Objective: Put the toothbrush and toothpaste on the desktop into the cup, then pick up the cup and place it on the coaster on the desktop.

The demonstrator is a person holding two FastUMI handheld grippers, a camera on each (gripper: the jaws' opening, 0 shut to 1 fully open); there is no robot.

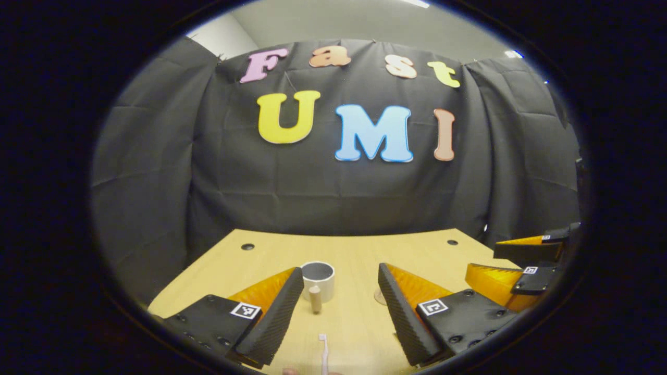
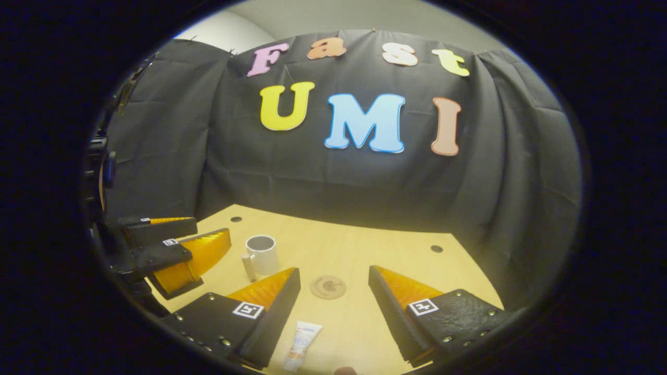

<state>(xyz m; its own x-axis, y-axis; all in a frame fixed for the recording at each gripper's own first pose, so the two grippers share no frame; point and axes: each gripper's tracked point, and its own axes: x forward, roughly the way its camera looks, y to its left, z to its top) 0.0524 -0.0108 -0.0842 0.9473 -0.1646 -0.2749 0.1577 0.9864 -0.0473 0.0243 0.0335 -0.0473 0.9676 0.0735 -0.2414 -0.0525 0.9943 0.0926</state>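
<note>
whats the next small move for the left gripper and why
Probably lower the open left gripper onto the toothbrush, which lies flat on the desk just ahead between its fingers, untouched; the cup behind stands empty.

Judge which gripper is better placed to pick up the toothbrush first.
Left, probably: the toothbrush lies between the open left gripper fingers. The open right gripper frames the toothpaste instead.

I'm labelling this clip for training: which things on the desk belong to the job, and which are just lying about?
Part of the job:
toothbrush
toothpaste tube
white cup
round coaster
left gripper and right gripper, both open

Just there:
small tan cylinder beside the cup
wooden desktop
</note>
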